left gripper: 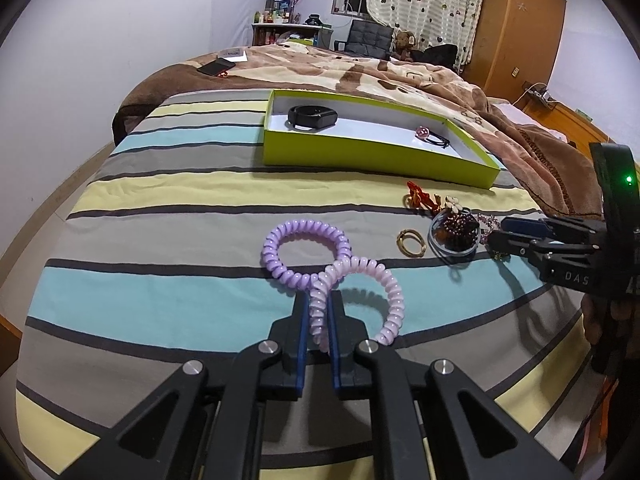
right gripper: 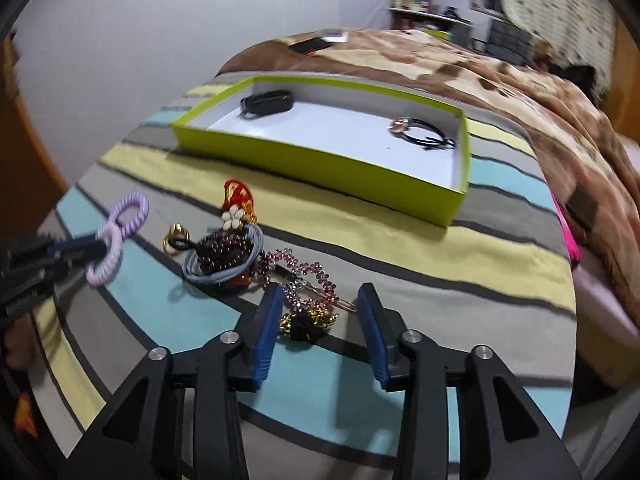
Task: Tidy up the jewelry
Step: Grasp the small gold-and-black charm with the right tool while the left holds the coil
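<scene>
Left wrist view shows the left gripper (left gripper: 319,300) pinching the pale pink spiral hair tie (left gripper: 362,296), its fingers pressed onto one side of the coil; a darker purple spiral hair tie (left gripper: 304,252) is linked through it and lies on the striped bedsheet (left gripper: 160,208). Further right a gold ring (left gripper: 411,242) rests on the sheet, just beside a heap of dark red beads (left gripper: 456,232) ringed by a grey band. Behind, the lime-green box (left gripper: 360,156) holds a black wristband (left gripper: 313,117) at its left end and a black hair tie with a pink bead (left gripper: 432,136) toward the right. At the far right edge the right gripper (left gripper: 496,236) reaches in near the heap. From the right wrist view, that gripper (right gripper: 318,308) stands spread wide, its blue pads on either side of a black-and-gold trinket (right gripper: 308,322) without touching it, with a pink beaded chain (right gripper: 304,280) just beyond and a red clip with a white flower (right gripper: 236,204) further back.
</scene>
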Action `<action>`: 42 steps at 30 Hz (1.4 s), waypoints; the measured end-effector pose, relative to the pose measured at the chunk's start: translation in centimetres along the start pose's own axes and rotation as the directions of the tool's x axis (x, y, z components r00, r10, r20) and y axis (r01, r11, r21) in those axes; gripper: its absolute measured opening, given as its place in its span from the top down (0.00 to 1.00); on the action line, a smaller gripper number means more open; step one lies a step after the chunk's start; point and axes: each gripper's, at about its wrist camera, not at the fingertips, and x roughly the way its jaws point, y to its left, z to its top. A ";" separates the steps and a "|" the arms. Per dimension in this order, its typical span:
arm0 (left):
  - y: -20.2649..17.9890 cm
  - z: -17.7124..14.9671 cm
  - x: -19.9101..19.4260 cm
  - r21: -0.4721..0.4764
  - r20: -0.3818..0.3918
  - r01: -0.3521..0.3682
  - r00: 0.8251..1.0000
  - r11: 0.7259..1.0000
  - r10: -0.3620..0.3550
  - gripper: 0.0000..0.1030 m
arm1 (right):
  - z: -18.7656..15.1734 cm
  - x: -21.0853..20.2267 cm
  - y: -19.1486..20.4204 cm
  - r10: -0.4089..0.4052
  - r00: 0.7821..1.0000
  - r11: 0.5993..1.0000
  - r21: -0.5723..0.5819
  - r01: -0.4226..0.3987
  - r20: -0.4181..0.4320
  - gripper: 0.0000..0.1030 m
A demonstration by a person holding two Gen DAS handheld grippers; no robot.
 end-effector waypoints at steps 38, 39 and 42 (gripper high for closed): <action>-1.8 -0.3 -1.6 0.016 0.029 0.028 0.999 0.999 -0.028 0.91 | -2.3 -2.5 0.7 -0.049 0.997 0.981 0.192 0.037 0.057 0.82; -1.9 -0.2 -1.8 0.017 0.035 0.033 0.999 0.999 -0.033 0.91 | -2.3 -2.8 0.8 -0.046 0.997 0.980 0.196 0.033 0.063 0.82; -2.1 0.3 -2.2 0.028 0.046 0.040 0.998 0.999 -0.041 0.91 | -2.4 -3.6 0.8 -0.037 0.995 0.978 0.207 0.018 0.087 0.82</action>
